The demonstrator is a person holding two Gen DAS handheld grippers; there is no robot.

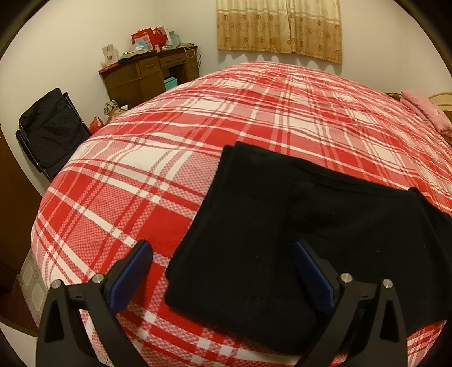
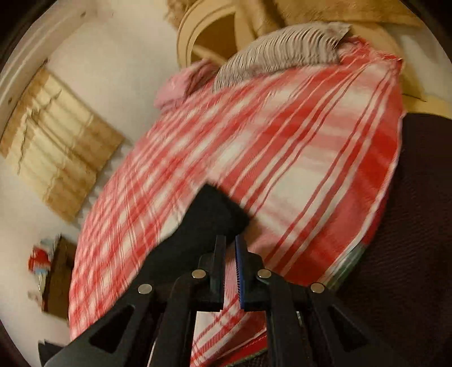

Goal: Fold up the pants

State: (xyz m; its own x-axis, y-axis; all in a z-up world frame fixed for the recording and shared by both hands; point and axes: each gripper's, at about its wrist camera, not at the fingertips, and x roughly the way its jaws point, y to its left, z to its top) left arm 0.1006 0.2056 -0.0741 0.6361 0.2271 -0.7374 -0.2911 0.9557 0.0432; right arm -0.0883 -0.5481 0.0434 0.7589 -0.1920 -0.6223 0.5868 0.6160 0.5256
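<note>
Black pants (image 1: 282,225) lie folded flat on the red plaid bedspread (image 1: 197,135), near the bed's front edge. My left gripper (image 1: 223,251) hovers open over their near left part. Its right finger (image 1: 305,262) is above the cloth and its left finger (image 1: 138,262) is above bare bedspread. Nothing is pinched. The right wrist view is blurred and tilted. In it the pants (image 2: 203,223) show as a dark shape just ahead and left of my right gripper (image 2: 230,244). That gripper is shut, and only bedspread (image 2: 296,158) shows through the thin slit between its pads.
A brown desk (image 1: 147,76) with boxes and a black folding chair (image 1: 48,132) stand beyond the bed's left side. A pink pillow (image 1: 423,110) lies at the far right, and a grey striped pillow (image 2: 282,48) by the headboard (image 2: 197,34). Curtains (image 1: 279,25) hang behind.
</note>
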